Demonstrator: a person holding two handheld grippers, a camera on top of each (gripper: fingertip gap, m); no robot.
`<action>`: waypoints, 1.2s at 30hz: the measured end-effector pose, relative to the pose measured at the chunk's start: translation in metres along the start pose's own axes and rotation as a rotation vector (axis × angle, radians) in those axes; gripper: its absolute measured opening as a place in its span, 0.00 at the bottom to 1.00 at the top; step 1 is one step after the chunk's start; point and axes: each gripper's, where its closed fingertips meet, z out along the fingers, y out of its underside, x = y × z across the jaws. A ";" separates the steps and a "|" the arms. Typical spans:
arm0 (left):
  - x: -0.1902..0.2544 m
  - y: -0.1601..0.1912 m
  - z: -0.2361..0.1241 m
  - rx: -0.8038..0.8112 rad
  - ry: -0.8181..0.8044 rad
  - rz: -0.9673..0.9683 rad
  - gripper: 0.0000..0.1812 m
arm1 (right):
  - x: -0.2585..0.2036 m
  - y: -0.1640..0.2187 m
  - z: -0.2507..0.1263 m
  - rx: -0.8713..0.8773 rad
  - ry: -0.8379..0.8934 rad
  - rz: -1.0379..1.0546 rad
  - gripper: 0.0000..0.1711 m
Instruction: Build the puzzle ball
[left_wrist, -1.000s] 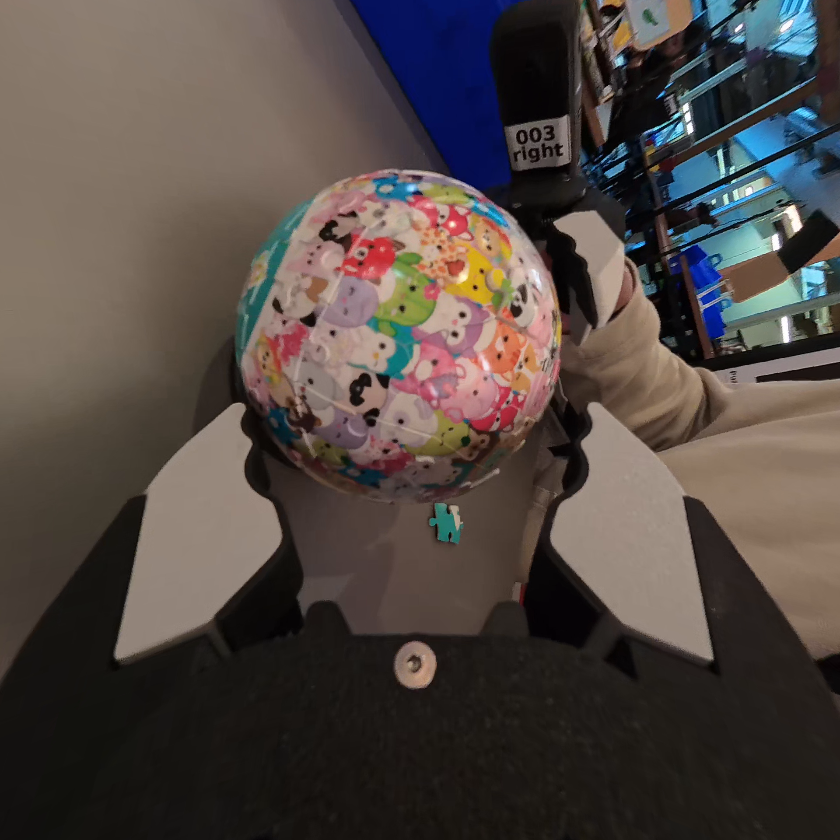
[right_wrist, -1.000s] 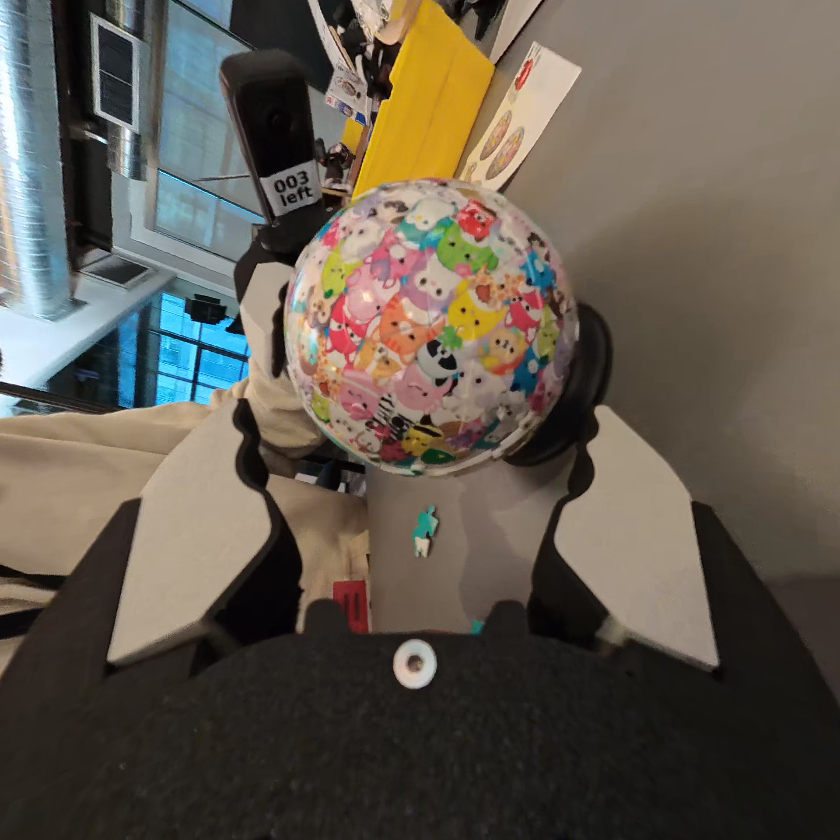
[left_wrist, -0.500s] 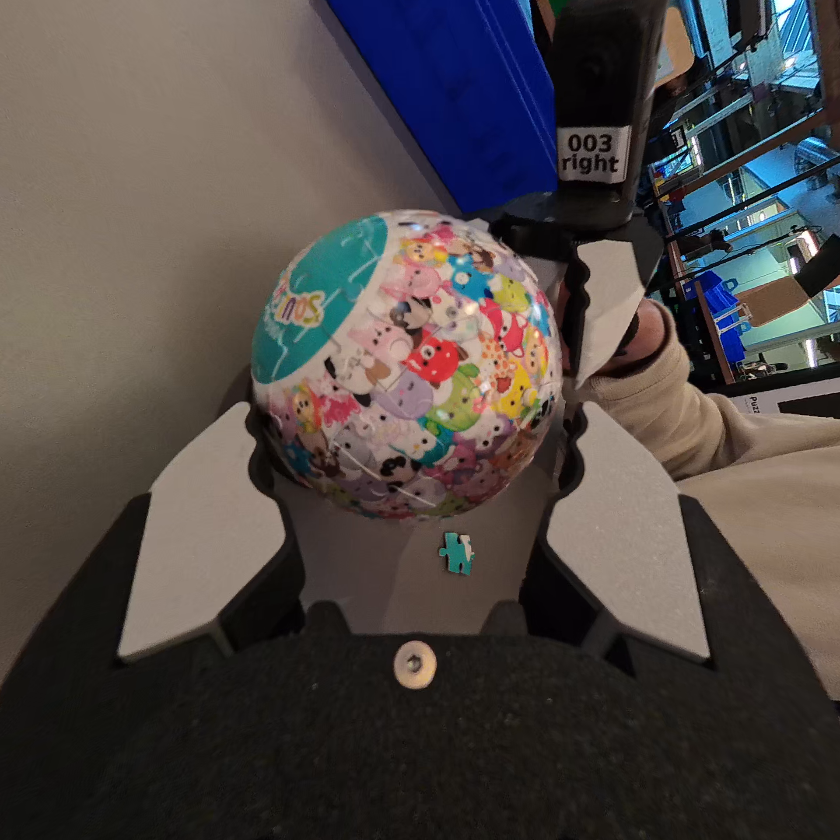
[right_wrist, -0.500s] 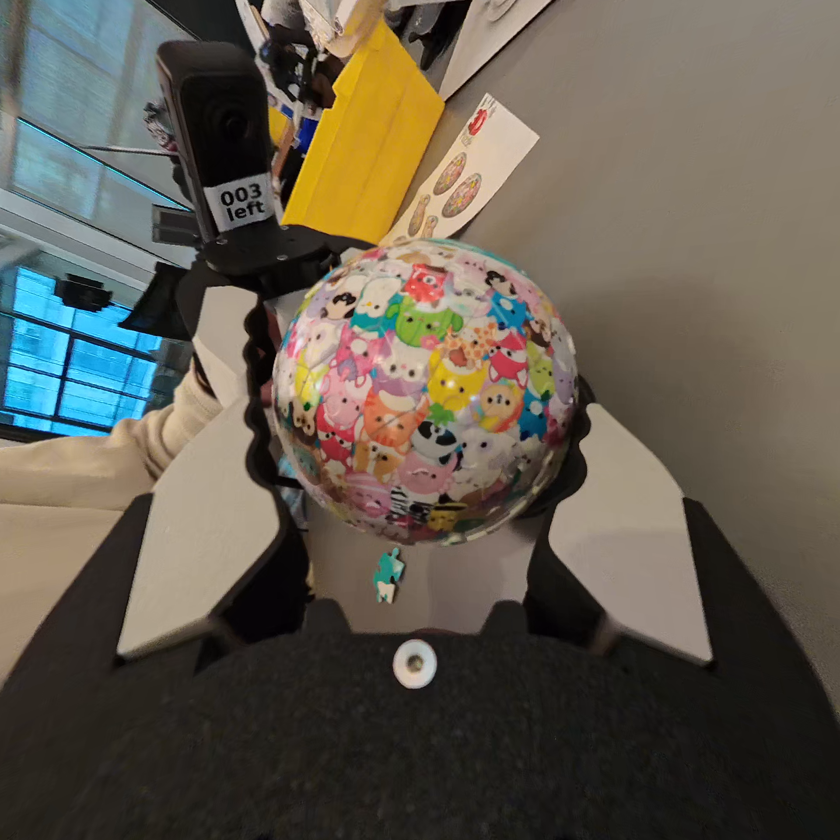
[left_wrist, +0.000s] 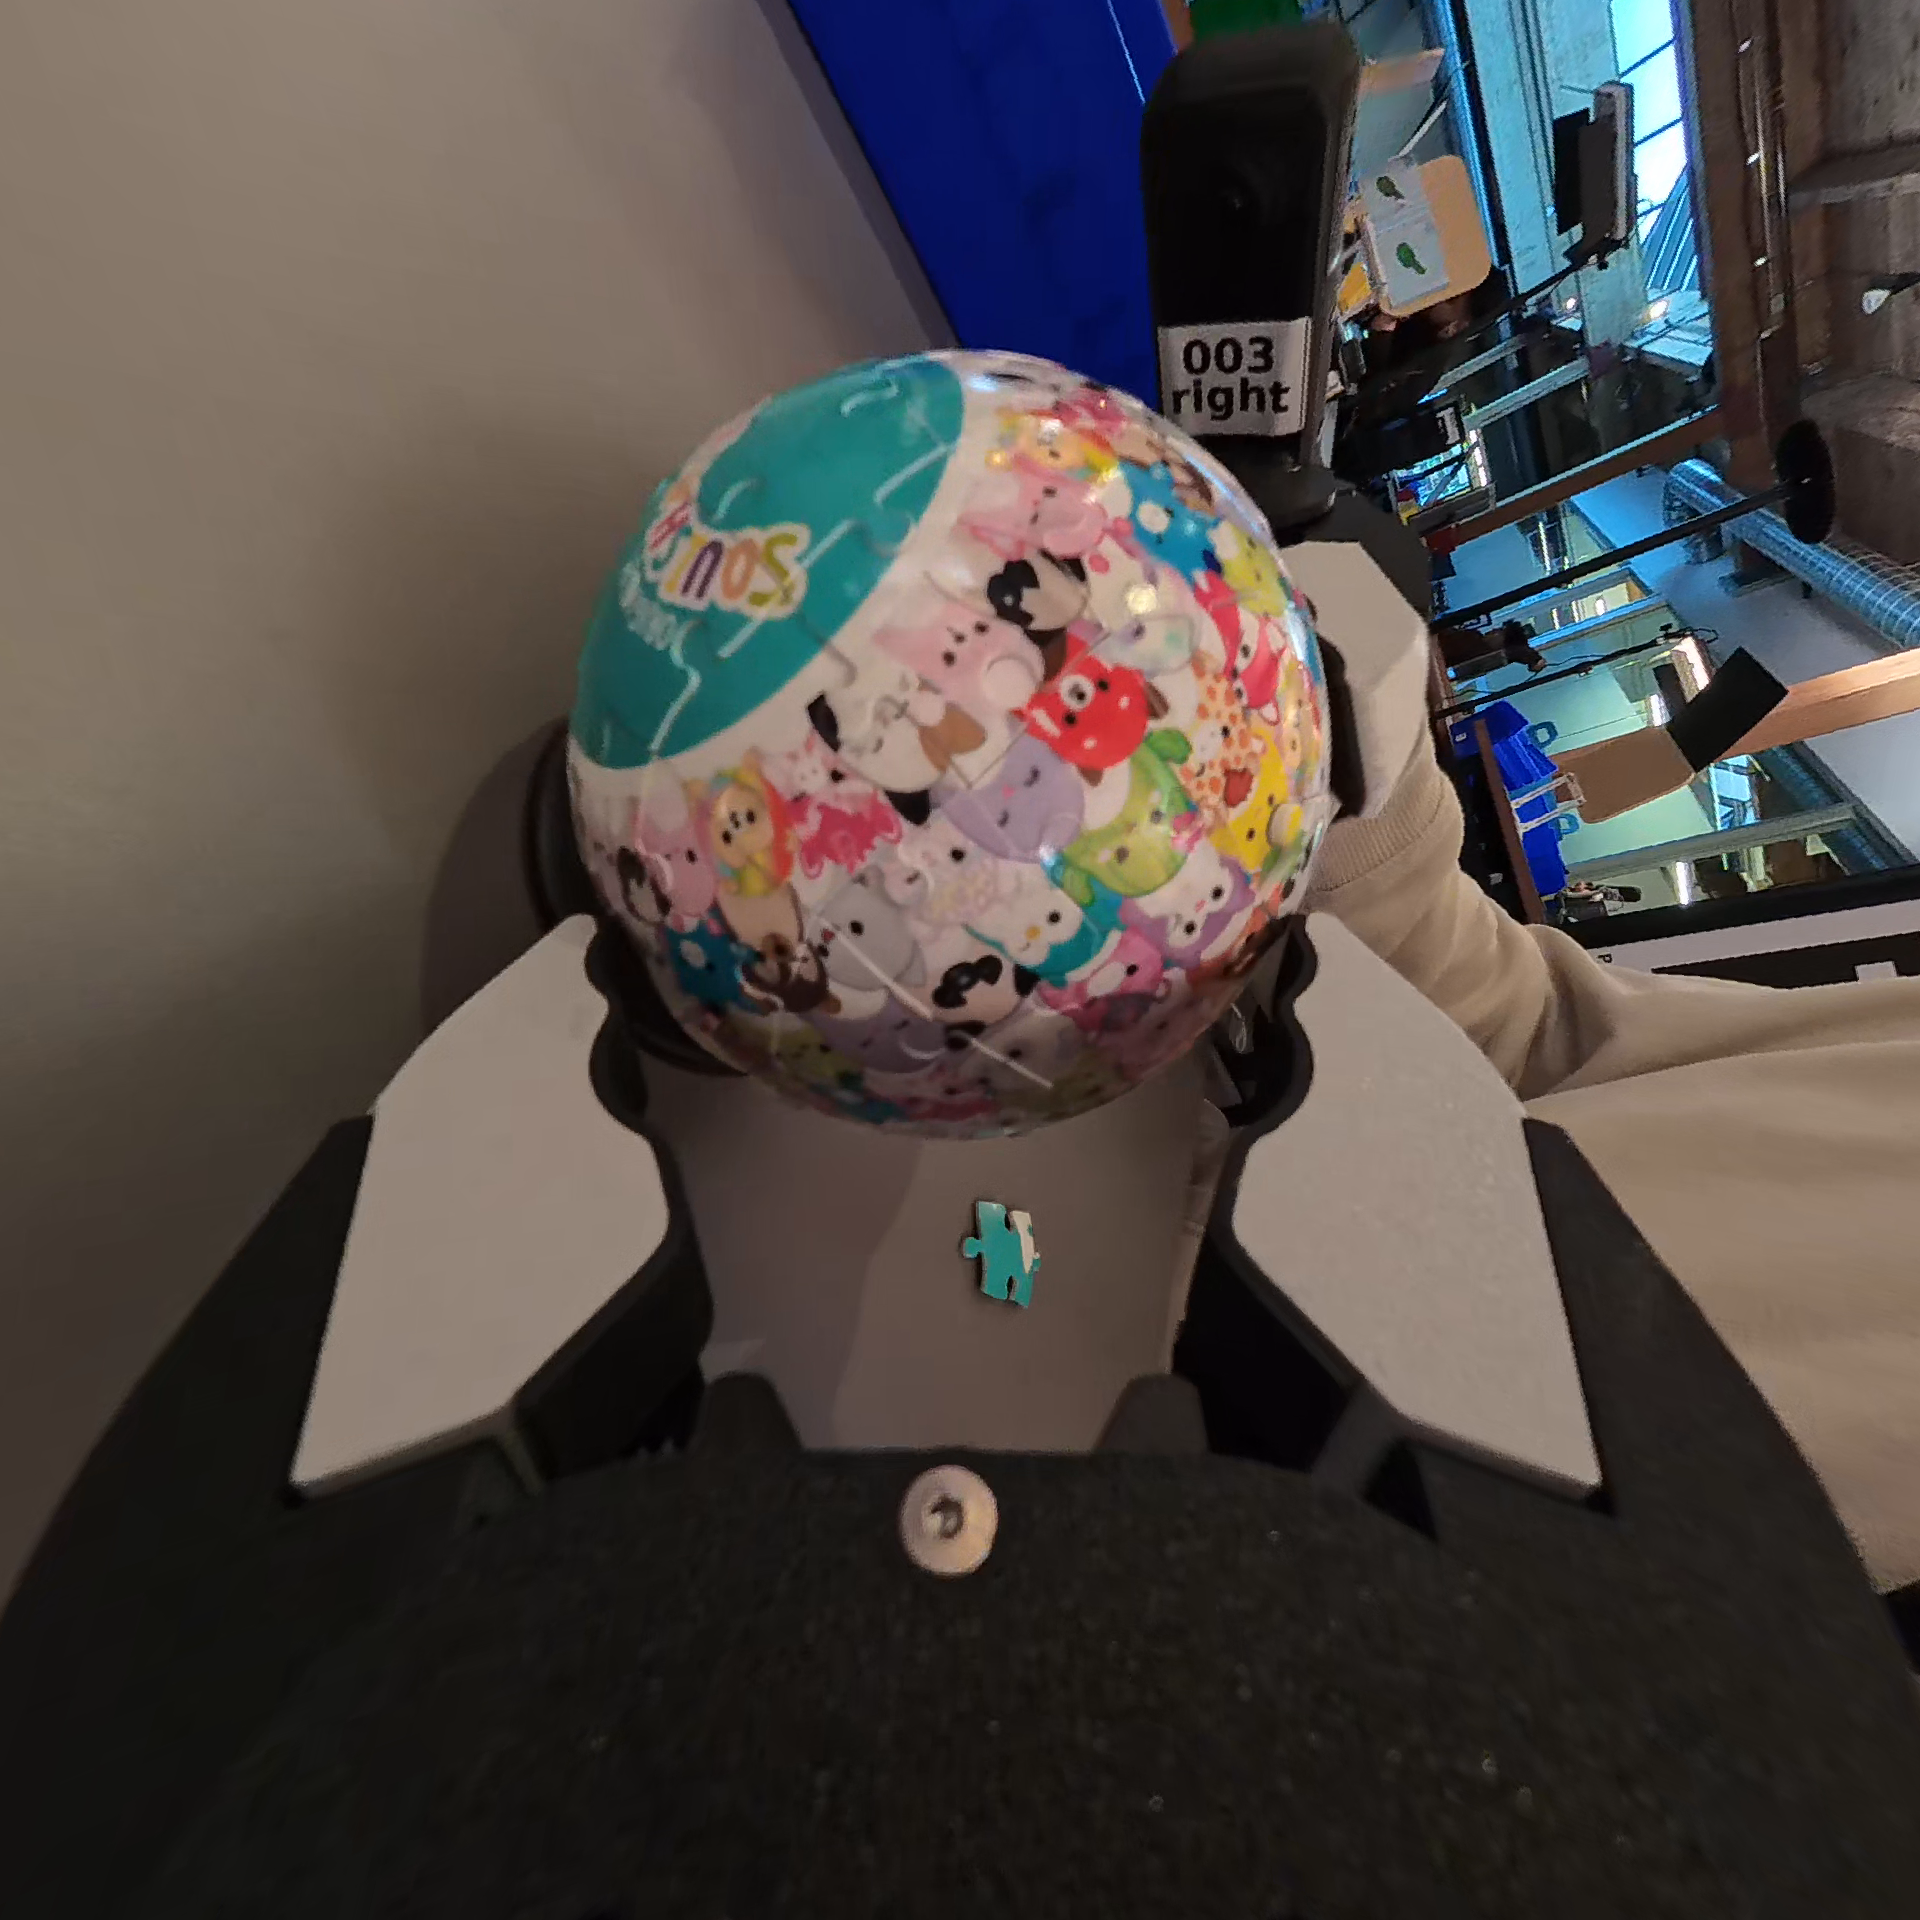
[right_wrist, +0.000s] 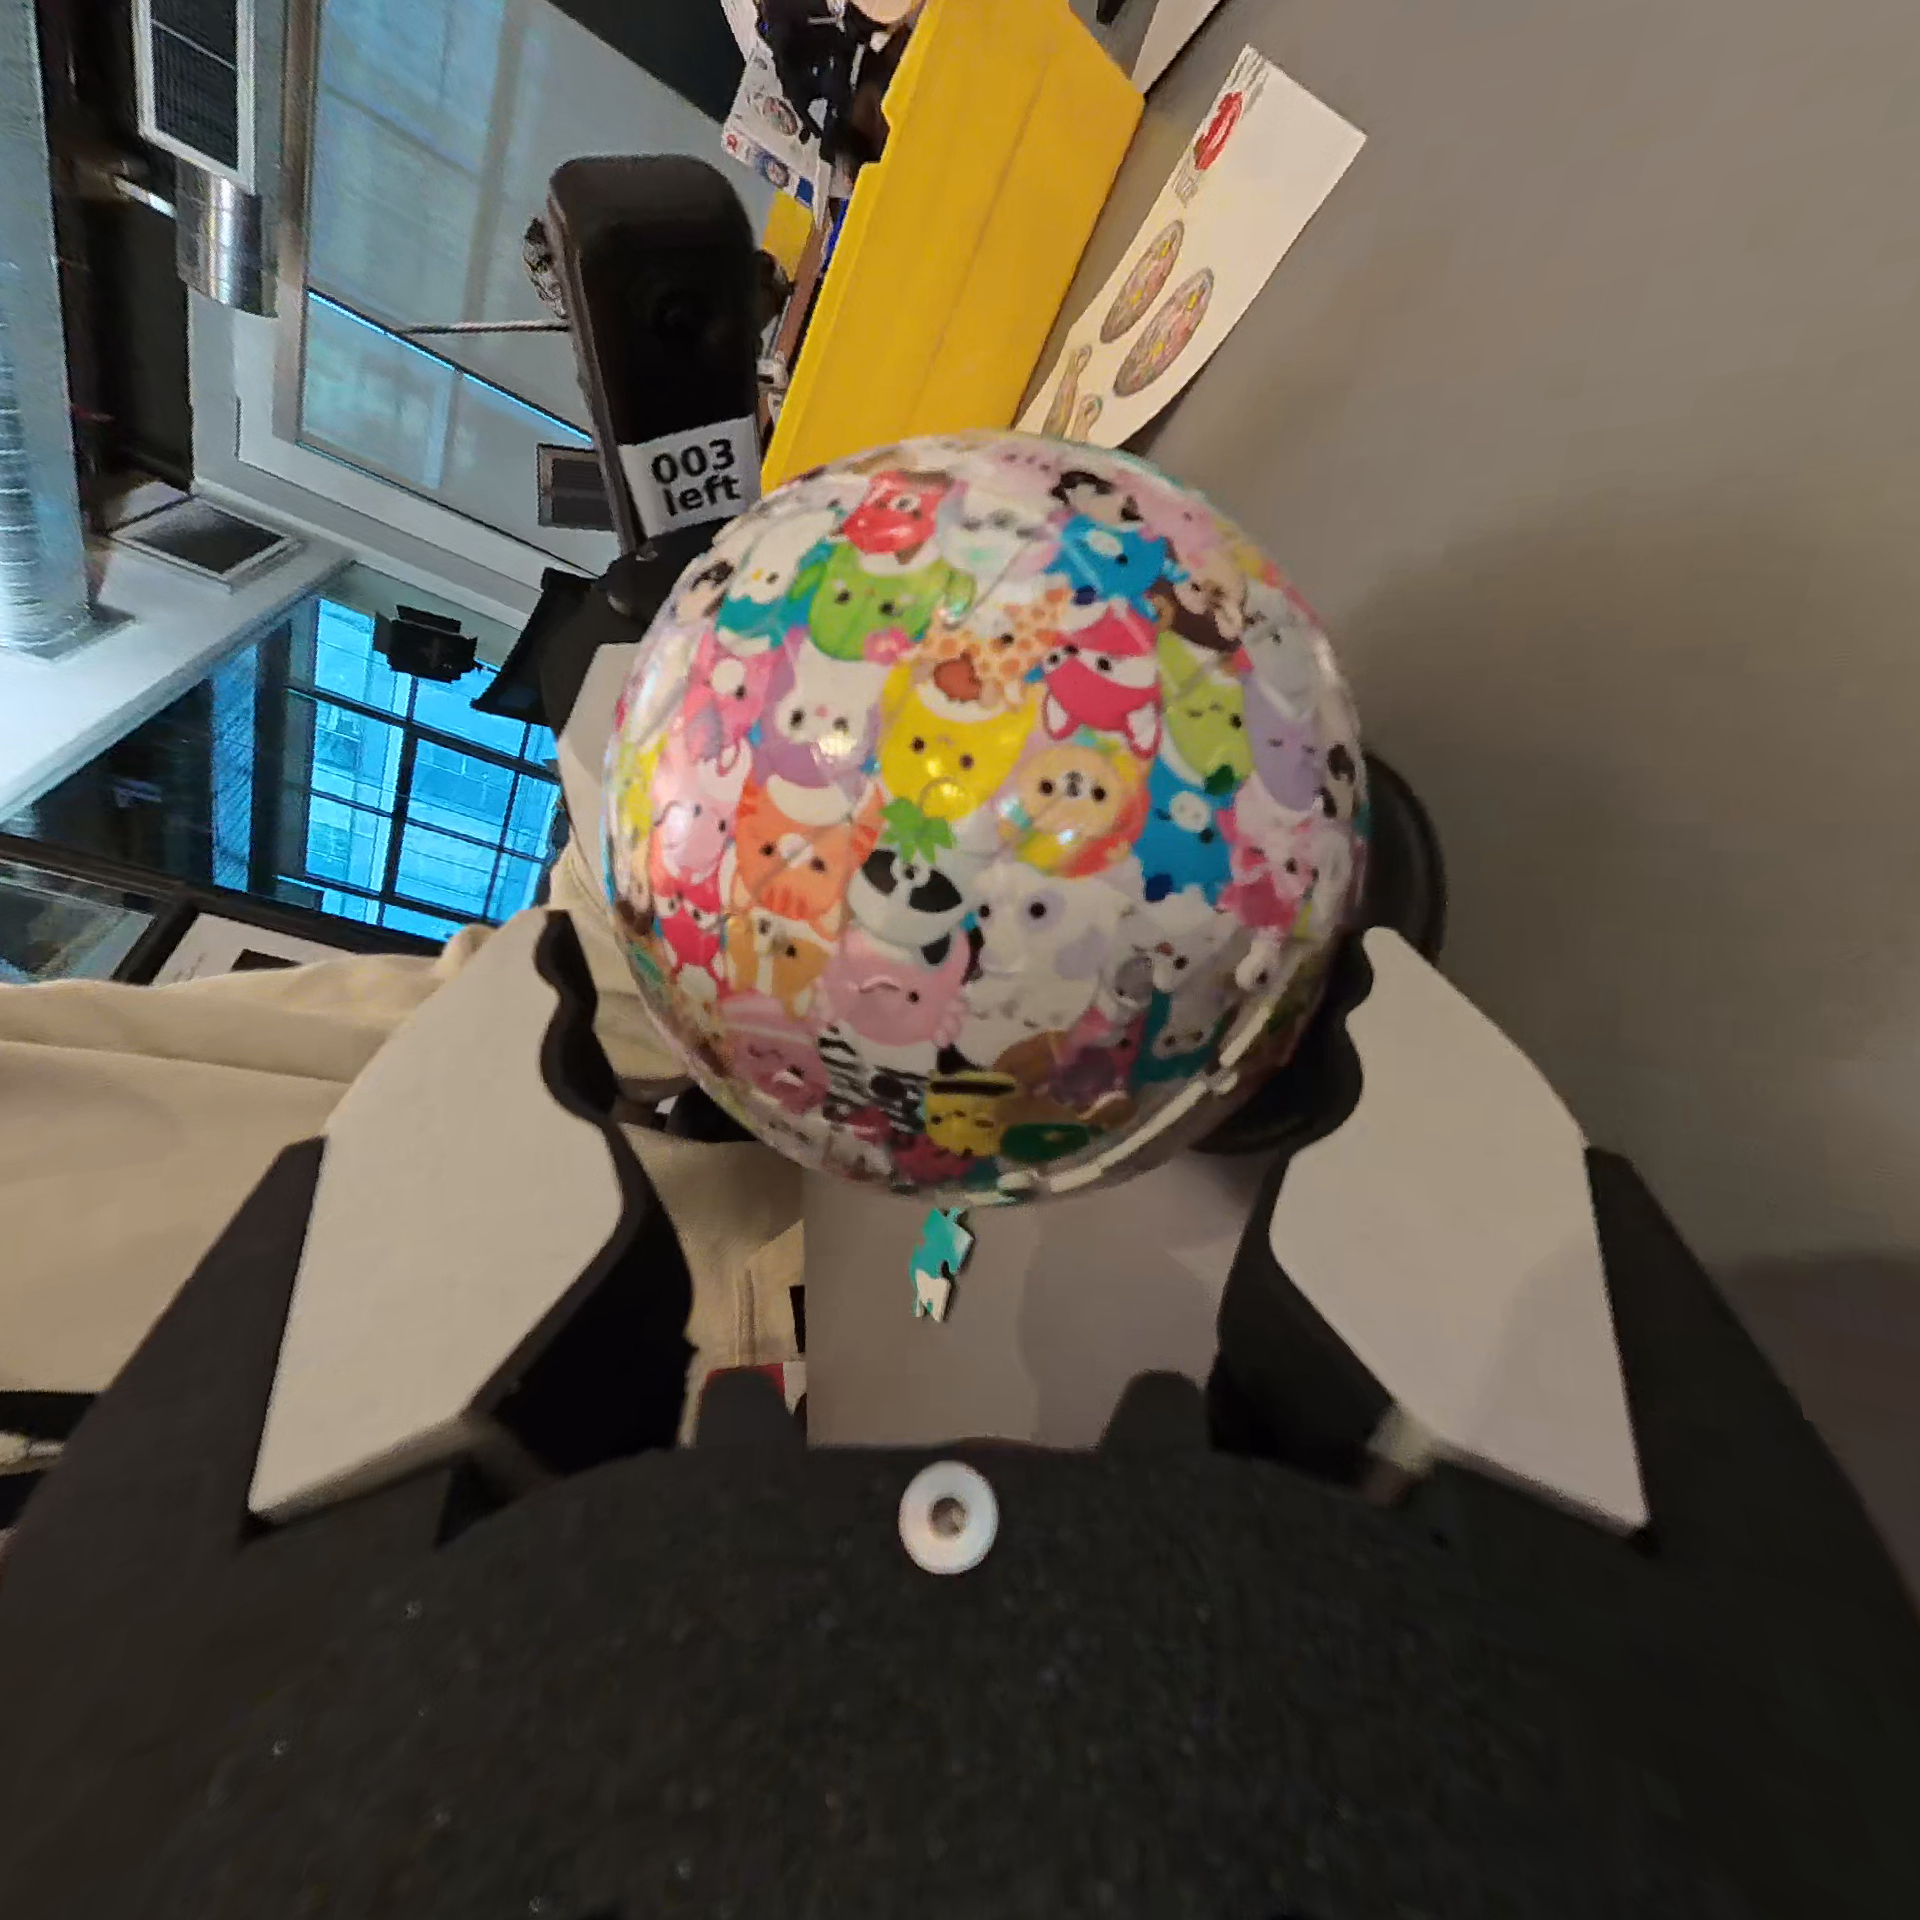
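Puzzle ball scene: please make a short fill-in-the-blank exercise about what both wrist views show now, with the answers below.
1. The puzzle ball is held between ____ grippers.
2. One loose puzzle piece on the grey table is mostly ____ in colour.
3. In the right wrist view, a ____ folder lies beyond the ball.
4. The ball's large plain patch is ____.

Answers: two; teal; yellow; teal

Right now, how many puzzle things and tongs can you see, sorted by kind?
Puzzle ball: 1
Loose teal puzzle piece: 1
Tongs: 2, the left tongs and the right tongs, both around the ball
Printed puzzle sheet: 1
Total: 5
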 end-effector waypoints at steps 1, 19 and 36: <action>0.000 0.000 0.000 0.001 -0.004 0.004 0.63 | 0.001 0.000 0.001 0.002 0.007 0.004 0.75; 0.020 -0.048 -0.014 0.221 -0.047 0.279 0.68 | -0.027 -0.051 0.001 0.049 0.177 -0.438 0.75; 0.089 -0.127 -0.059 0.387 -0.156 0.722 0.68 | -0.110 -0.127 -0.013 0.188 0.145 -0.858 0.75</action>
